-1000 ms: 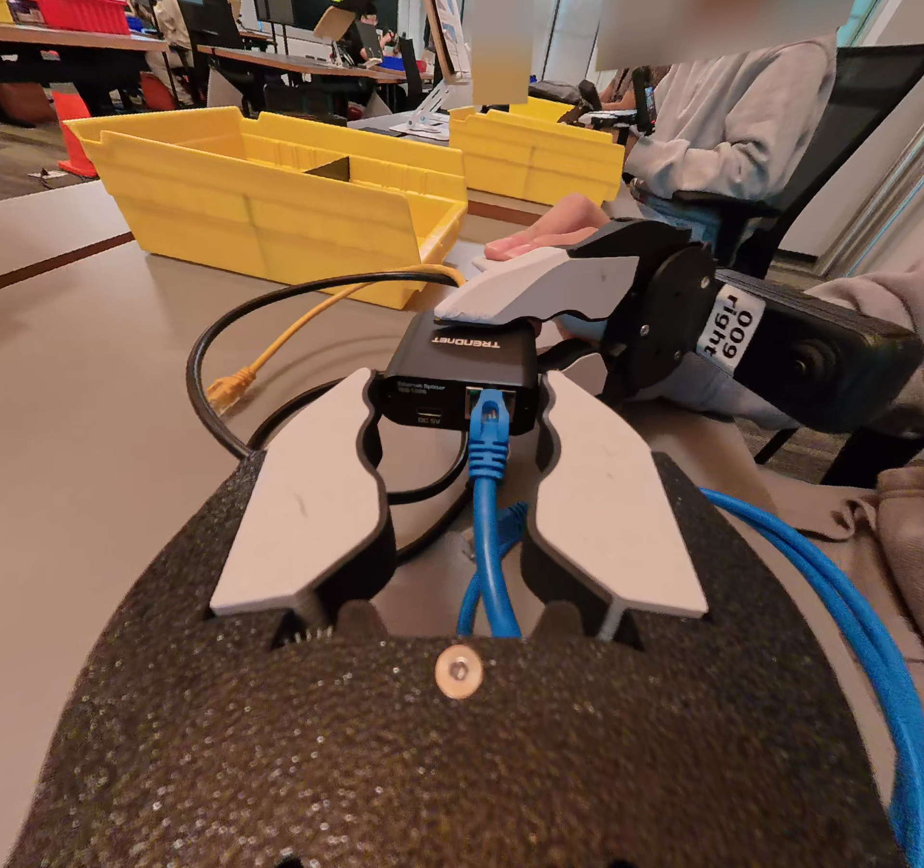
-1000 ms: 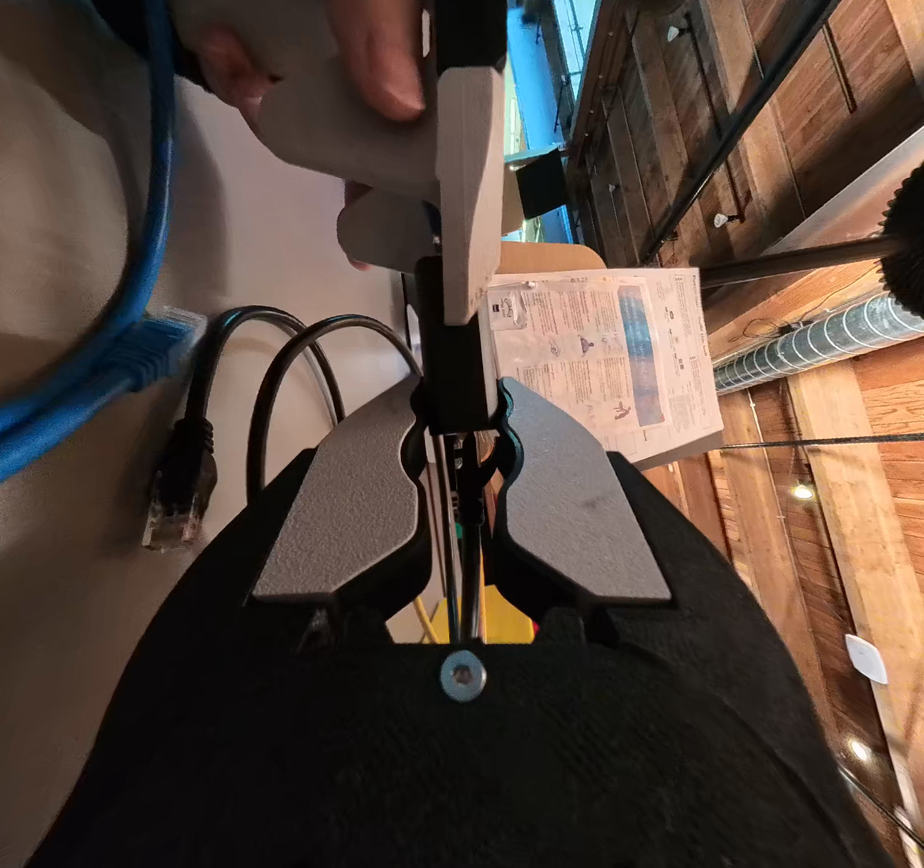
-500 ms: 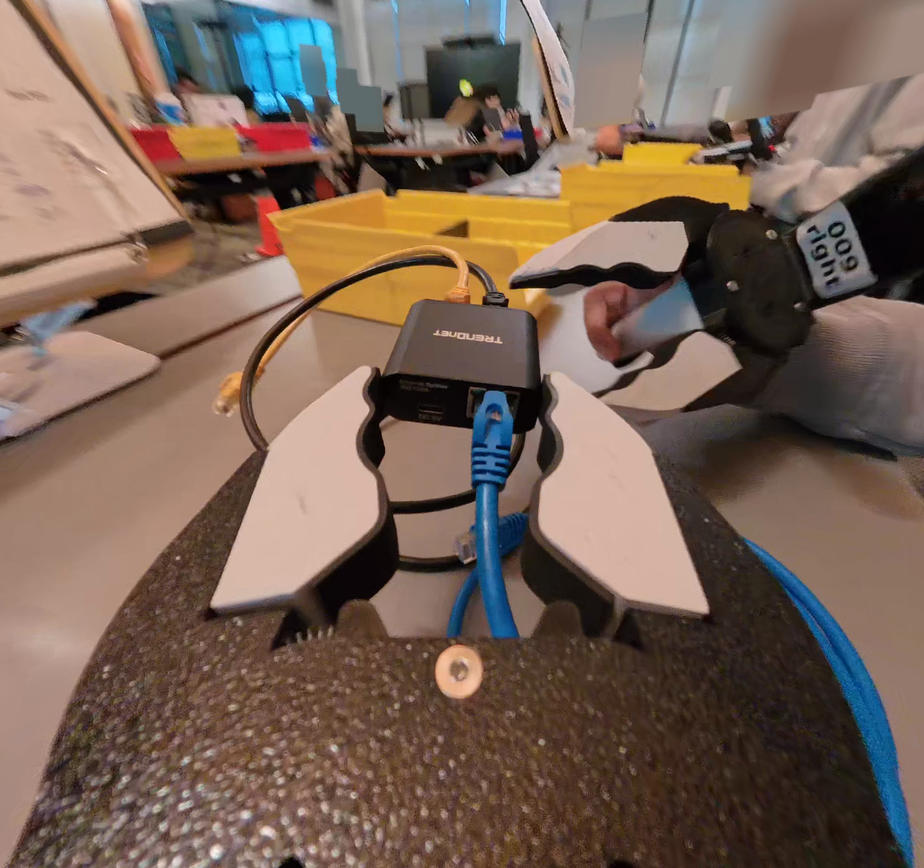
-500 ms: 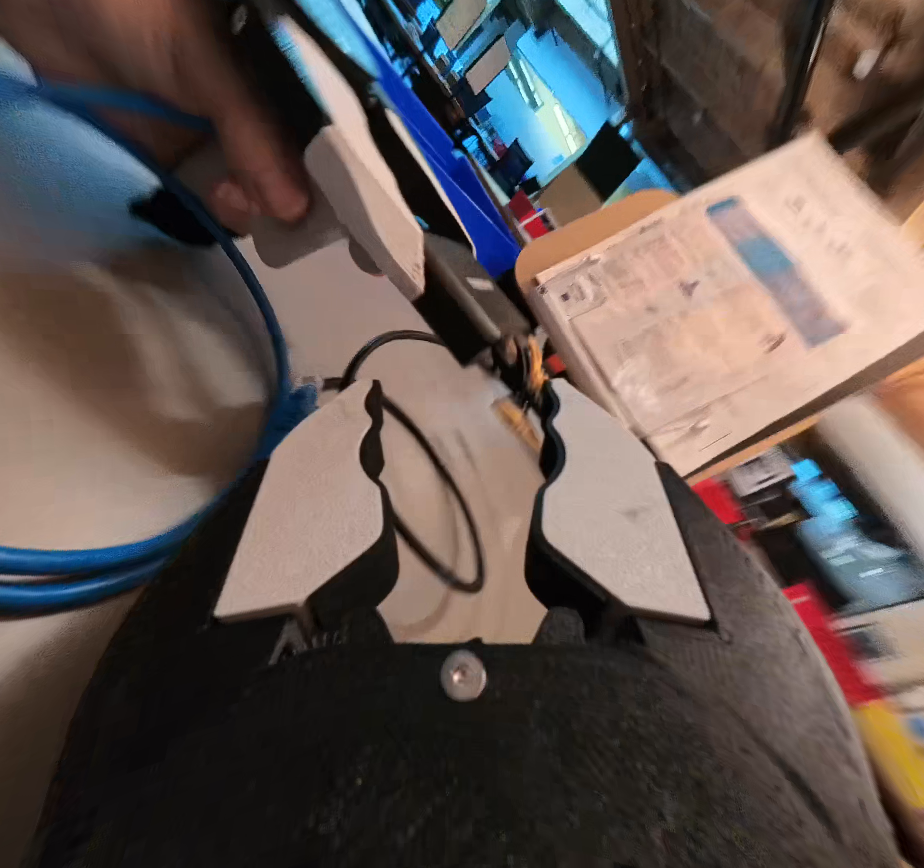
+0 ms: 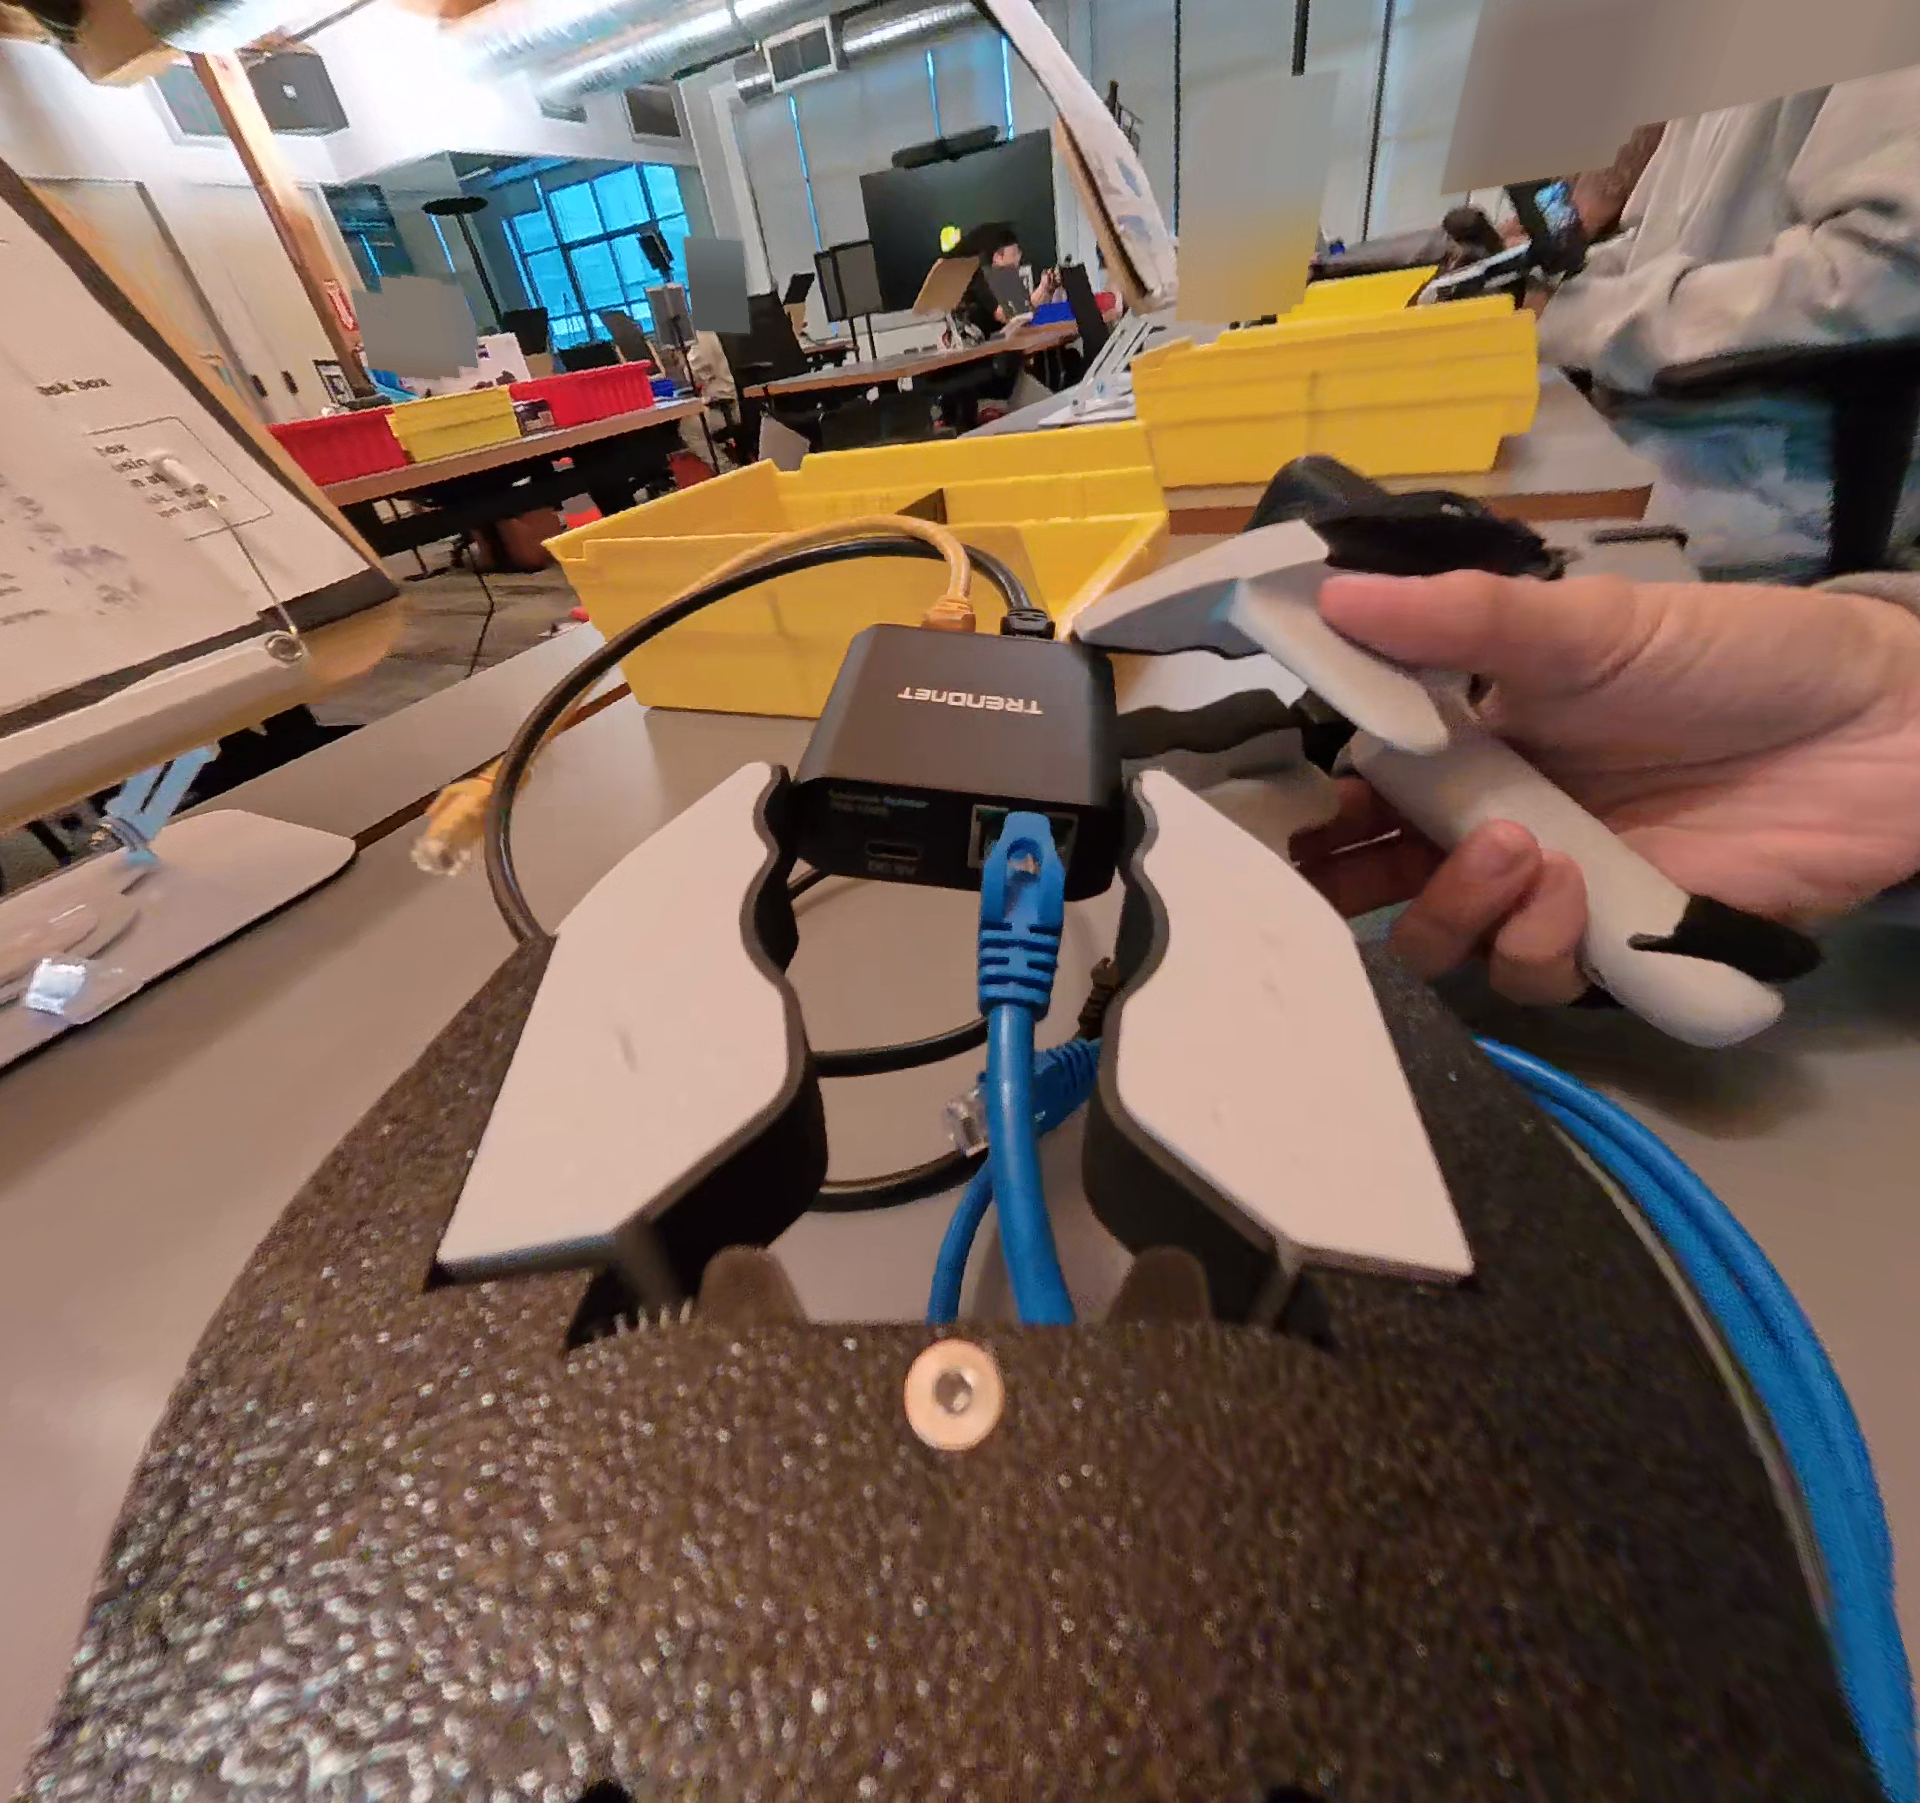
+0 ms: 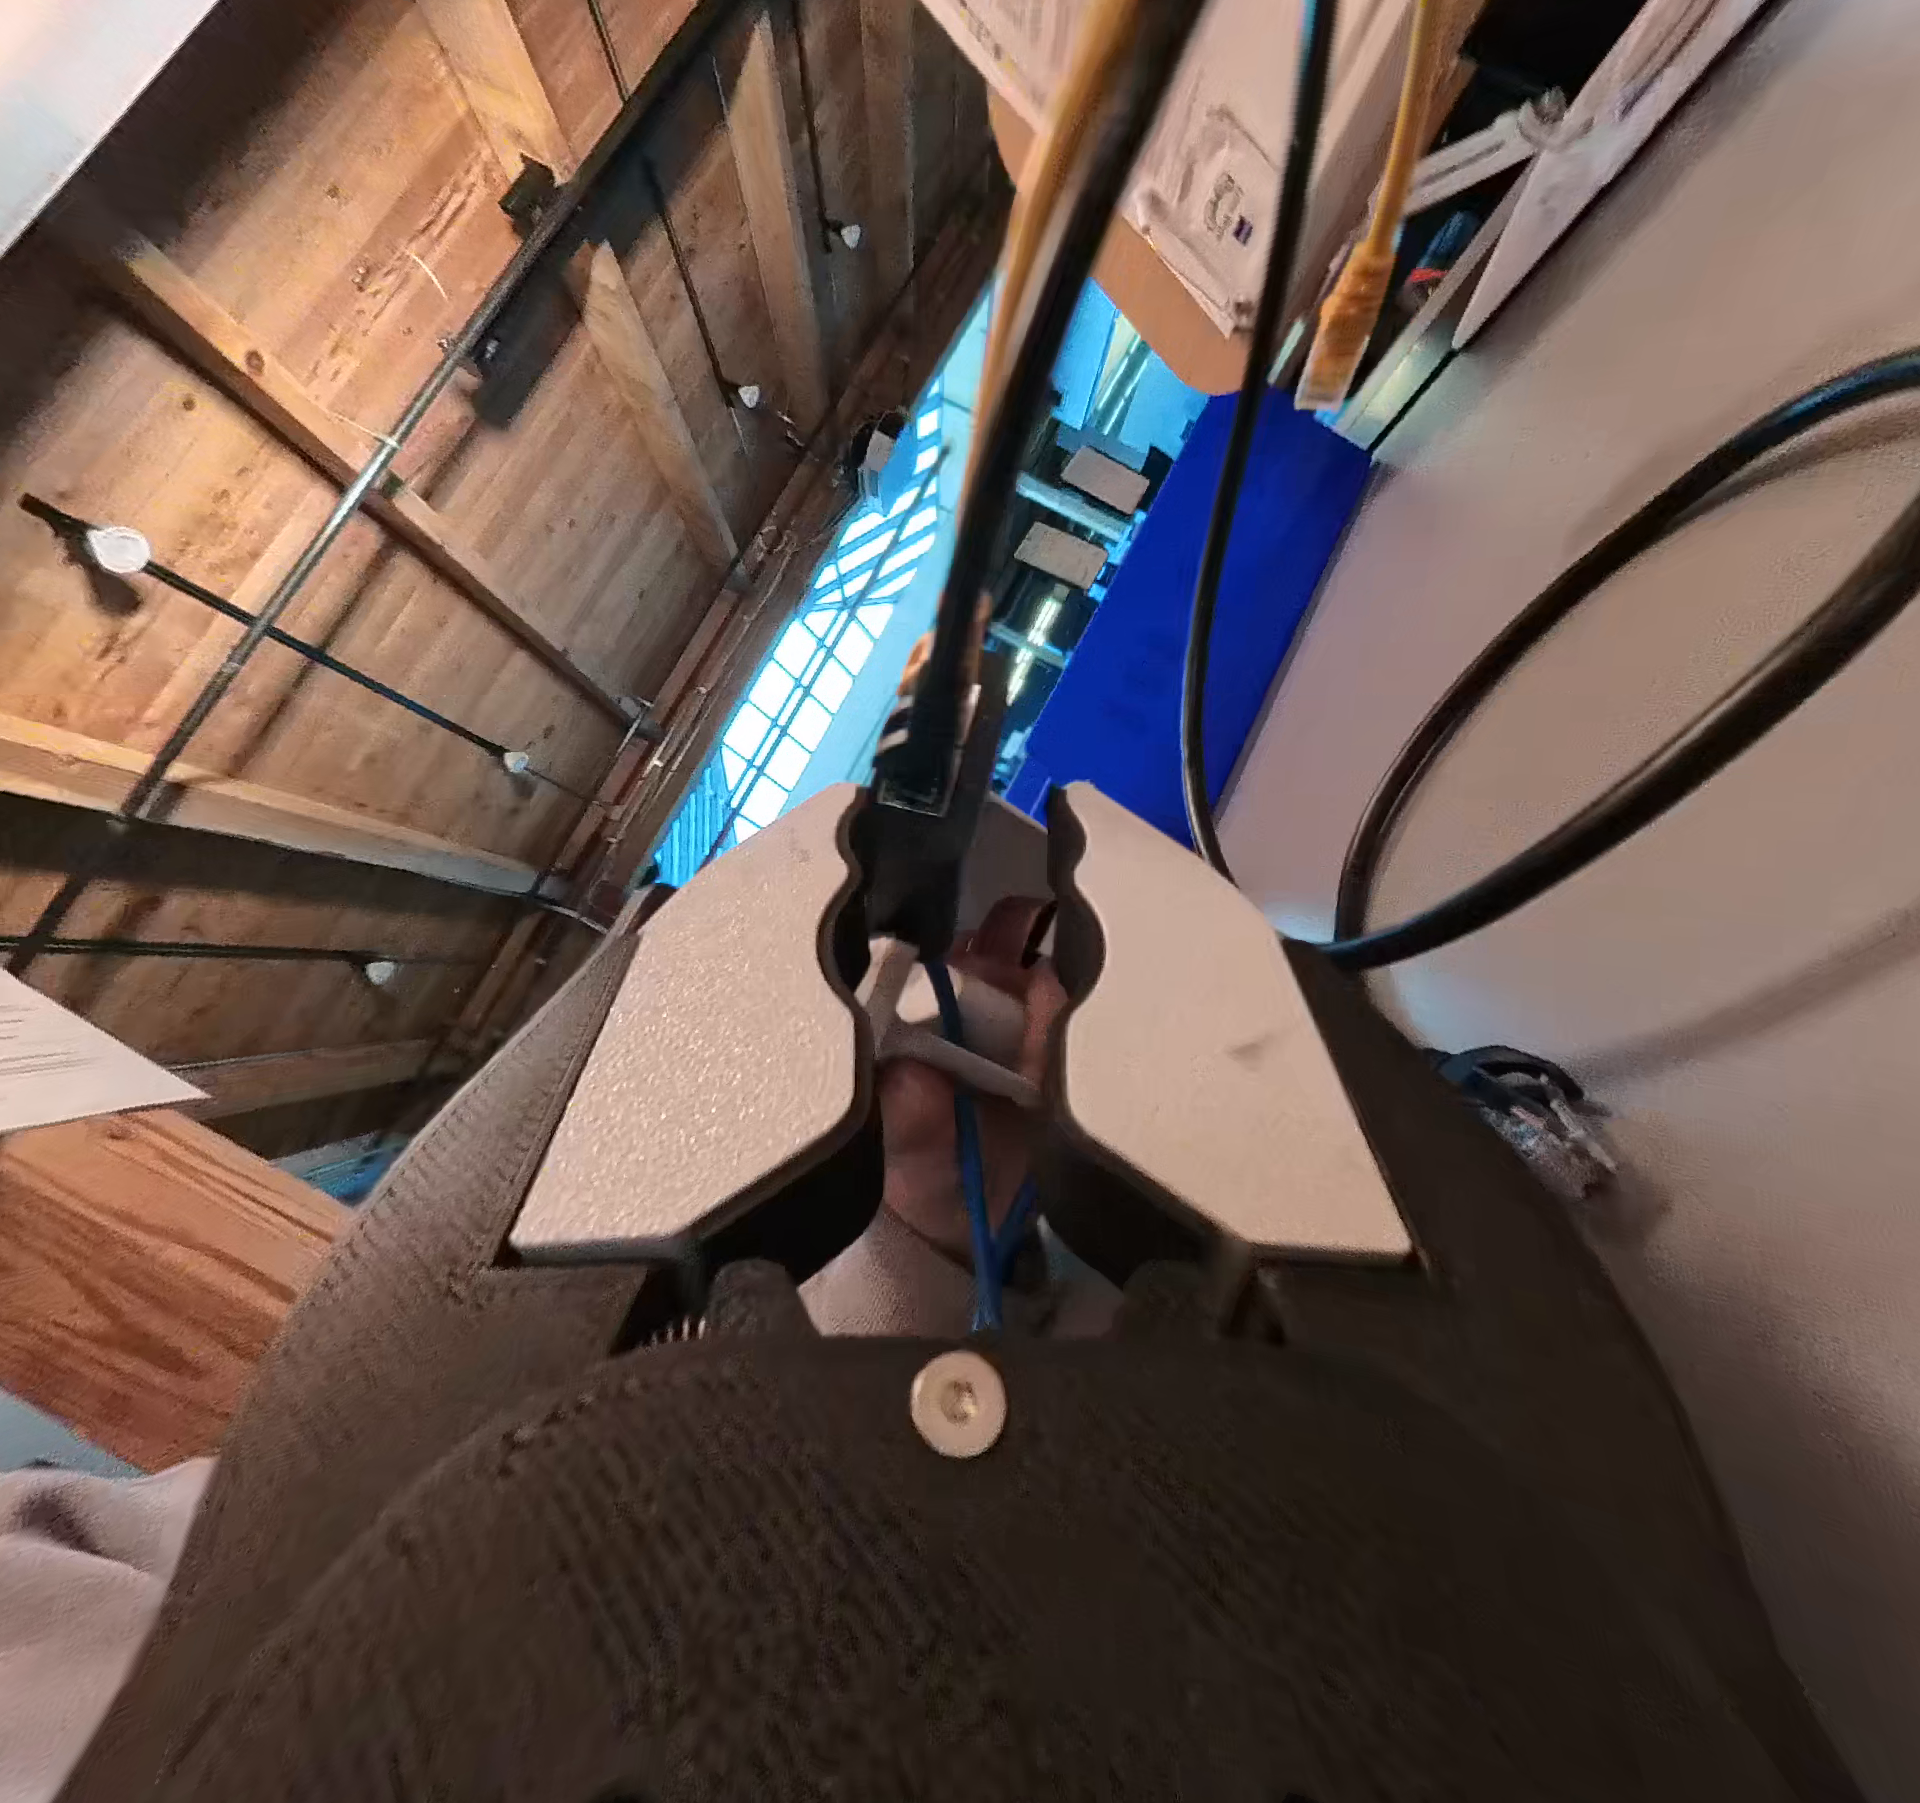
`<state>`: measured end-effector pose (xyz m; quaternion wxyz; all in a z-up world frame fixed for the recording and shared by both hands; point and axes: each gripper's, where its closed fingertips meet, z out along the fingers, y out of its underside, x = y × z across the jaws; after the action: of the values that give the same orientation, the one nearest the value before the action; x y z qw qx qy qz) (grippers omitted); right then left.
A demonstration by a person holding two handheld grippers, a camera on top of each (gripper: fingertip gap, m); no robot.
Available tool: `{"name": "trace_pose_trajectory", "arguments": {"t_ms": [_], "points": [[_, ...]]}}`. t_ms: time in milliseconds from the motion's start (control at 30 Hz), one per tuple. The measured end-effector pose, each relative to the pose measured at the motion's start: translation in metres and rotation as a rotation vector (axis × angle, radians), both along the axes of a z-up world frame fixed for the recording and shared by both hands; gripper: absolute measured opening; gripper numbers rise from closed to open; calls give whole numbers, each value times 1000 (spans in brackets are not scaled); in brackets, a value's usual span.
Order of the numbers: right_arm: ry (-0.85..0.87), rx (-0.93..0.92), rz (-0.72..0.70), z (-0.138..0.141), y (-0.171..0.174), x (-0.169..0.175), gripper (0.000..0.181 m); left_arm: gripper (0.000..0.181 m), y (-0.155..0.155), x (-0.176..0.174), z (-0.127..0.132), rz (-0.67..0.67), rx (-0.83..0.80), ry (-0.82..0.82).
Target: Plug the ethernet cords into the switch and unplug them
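Observation:
My left gripper (image 5: pixel 954 818) is shut on the black switch (image 5: pixel 961 714), one fingertip on each side, and holds it just above the table. A blue ethernet cord (image 5: pixel 1013 932) is plugged into the front port. A yellow cord (image 5: pixel 951 600) and a black cord (image 5: pixel 1023 615) are plugged into the back. The yellow cord's other plug (image 5: pixel 447 818) lies loose. My right gripper (image 5: pixel 1153 683) is open beside the switch's far right corner. In the right wrist view its fingertips (image 6: pixel 953 854) straddle the back of the switch (image 6: pixel 914 828) and the black cord's plug, without closing on them.
Yellow bins (image 5: pixel 883 558) stand behind the switch on the grey table (image 5: pixel 208 1130), with more (image 5: pixel 1340 392) farther back. A document stand (image 5: pixel 156 506) is at the left. A seated person in a grey top (image 5: pixel 1714 278) is at the far right. Blue cord loops (image 5: pixel 1714 1286) run along my right side.
My right gripper let go of the switch, opened and swung round to its back end. My left gripper has kept the switch and raised it, tilting the view upward.

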<state>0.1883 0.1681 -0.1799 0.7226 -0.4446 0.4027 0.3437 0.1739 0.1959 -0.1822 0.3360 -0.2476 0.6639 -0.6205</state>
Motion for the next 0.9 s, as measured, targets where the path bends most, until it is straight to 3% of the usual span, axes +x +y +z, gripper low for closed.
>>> {"name": "trace_pose_trajectory", "arguments": {"t_ms": [233, 900], "points": [[-26, 1, -55, 4, -3, 1, 13, 59, -4, -1, -4, 39, 63, -20], [85, 34, -91, 0, -7, 8, 15, 59, -15, 2, -8, 140, 184, -67]]}}
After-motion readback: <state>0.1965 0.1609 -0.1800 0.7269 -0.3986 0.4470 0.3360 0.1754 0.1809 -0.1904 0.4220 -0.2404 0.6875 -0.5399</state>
